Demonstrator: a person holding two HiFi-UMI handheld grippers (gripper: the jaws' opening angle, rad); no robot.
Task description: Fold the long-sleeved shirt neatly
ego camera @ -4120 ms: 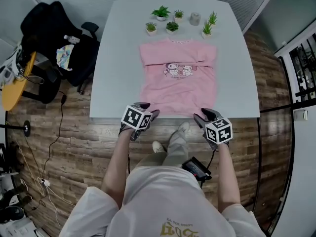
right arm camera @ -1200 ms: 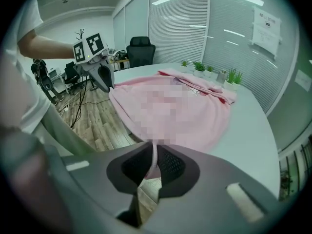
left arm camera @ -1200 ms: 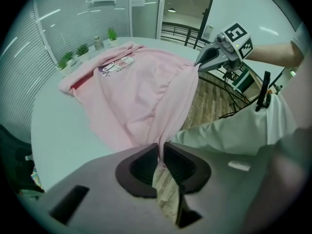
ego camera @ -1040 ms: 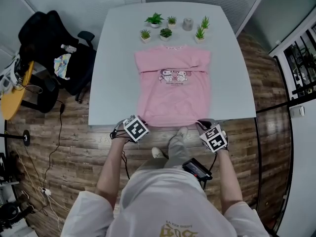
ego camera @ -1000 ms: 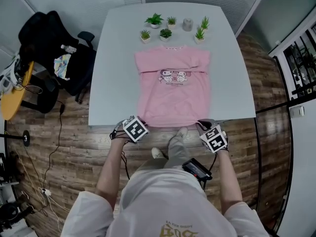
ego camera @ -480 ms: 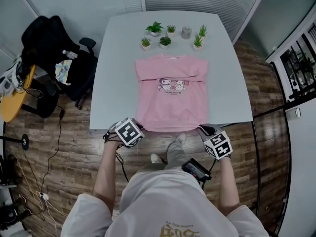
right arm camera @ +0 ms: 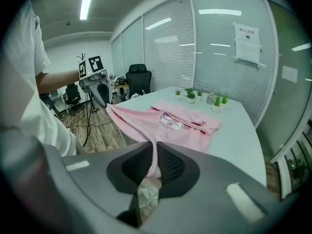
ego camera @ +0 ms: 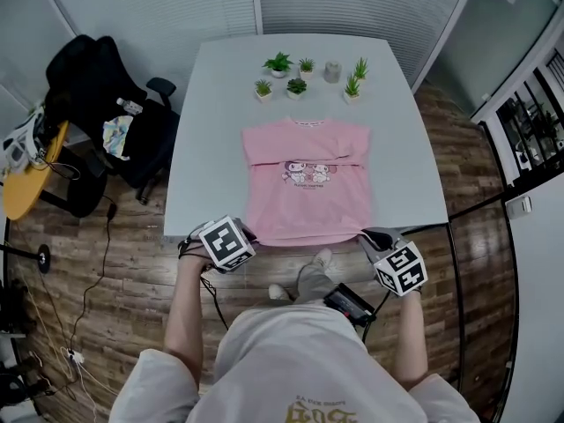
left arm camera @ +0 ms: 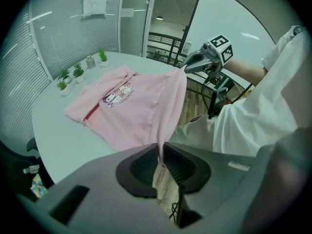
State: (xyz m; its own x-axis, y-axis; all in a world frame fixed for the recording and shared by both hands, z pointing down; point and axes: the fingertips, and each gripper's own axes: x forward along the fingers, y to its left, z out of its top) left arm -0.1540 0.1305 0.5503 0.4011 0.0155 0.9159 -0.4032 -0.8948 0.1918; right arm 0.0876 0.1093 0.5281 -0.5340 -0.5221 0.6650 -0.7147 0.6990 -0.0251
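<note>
A pink long-sleeved shirt (ego camera: 305,181) with a cartoon print lies on the white table (ego camera: 207,122), sleeves folded across its chest. My left gripper (ego camera: 245,234) is shut on the hem's left corner at the table's near edge. In the left gripper view the pink cloth (left arm camera: 134,108) runs up out of the closed jaws of that gripper (left arm camera: 161,156). The right gripper (ego camera: 371,236) is shut on the hem's right corner. The right gripper view shows the hem (right arm camera: 146,123) pinched in that gripper (right arm camera: 155,161) and stretched across to the left gripper (right arm camera: 96,85).
Several small potted plants (ego camera: 304,63) and a grey pot (ego camera: 331,71) stand at the table's far edge. A black office chair (ego camera: 101,104) and a yellow round table (ego camera: 26,179) are to the left. Glass walls with blinds enclose the room.
Both grippers have risen with the hem corners, lifting the shirt's near edge off the table. The hem now hangs taut between them.
</note>
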